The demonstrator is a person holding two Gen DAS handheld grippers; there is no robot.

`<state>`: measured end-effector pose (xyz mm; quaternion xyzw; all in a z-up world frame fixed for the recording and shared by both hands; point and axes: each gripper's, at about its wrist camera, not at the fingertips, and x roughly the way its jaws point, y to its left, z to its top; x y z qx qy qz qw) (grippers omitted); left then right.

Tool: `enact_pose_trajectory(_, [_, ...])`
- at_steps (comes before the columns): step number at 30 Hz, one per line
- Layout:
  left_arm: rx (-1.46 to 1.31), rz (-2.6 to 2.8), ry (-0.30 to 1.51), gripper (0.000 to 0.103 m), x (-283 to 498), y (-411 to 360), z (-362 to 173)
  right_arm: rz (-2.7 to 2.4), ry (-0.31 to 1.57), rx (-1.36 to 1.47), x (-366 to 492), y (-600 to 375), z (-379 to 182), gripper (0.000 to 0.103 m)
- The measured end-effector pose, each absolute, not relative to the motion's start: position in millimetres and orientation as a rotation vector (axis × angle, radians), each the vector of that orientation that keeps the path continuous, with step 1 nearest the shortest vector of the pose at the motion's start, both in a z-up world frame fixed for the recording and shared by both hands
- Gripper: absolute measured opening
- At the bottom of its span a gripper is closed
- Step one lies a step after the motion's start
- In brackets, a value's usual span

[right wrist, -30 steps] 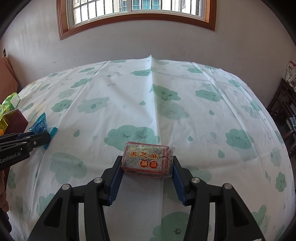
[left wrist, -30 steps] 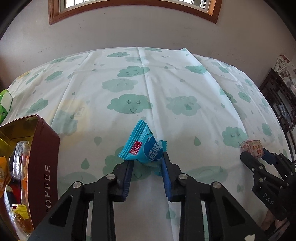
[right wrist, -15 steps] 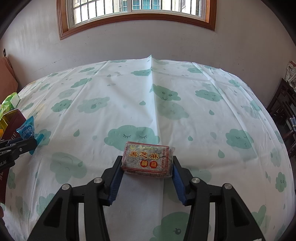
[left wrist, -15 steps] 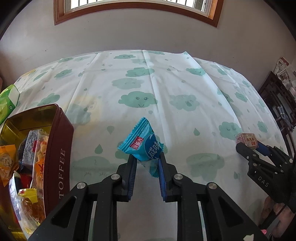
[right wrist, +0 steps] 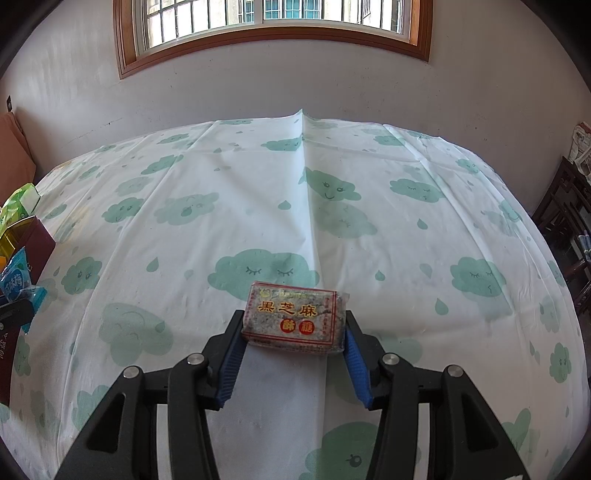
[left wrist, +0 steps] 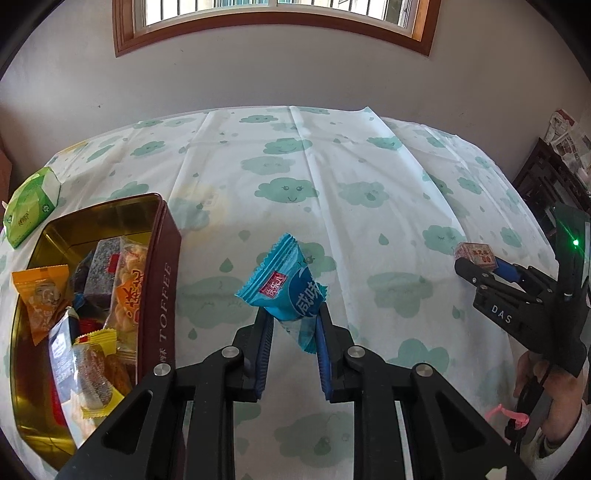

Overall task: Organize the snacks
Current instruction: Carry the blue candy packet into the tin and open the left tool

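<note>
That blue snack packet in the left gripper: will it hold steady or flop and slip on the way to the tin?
The blue packet is probably light and puffy. The left gripper pinches only its crinkled lower end, so it may swivel. Its glossy film looks slippery.

I'm seeing a white tablecloth [right wrist: 258, 206] printed with teal clouds and raindrops, creases running toward the far wall [right wrist: 295, 88]. A wood-framed window [right wrist: 273, 33] is sitting high on that wall, daylight coming through. Dark wooden furniture [right wrist: 569, 221] is standing at the right edge, stacked papers [left wrist: 565, 136] on top. A green tissue pack [left wrist: 31, 205] is lying far left.
</note>
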<state>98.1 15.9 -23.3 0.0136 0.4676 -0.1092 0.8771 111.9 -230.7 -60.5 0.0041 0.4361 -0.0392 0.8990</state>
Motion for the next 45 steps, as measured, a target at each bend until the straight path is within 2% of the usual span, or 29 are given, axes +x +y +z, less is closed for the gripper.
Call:
enact_pose_trajectory(16, [0.065,-0.17,0.931,0.019,66.4,63.2,9.6,-0.082,0.903,0.007,111.9,-230.3,-60.5,0.051])
enact_pose_trajectory(26, [0.064,-0.084,0.916,0.019,59.7,121.8,18.1,-0.081,0.903,0.008,111.9,-230.8,-60.3,0.051])
enact_pose_trajectory(36, [0.061,0.015,0.954,0.019,52.1,183.4,6.3,-0.082,0.903,0.007,112.0,-230.4,-60.1,0.051])
enact_pose_trajectory(45, [0.085,0.051,1.009,0.019,48.1,199.0,-13.5,-0.082,0.903,0.006,112.0,-229.9,-60.1,0.051])
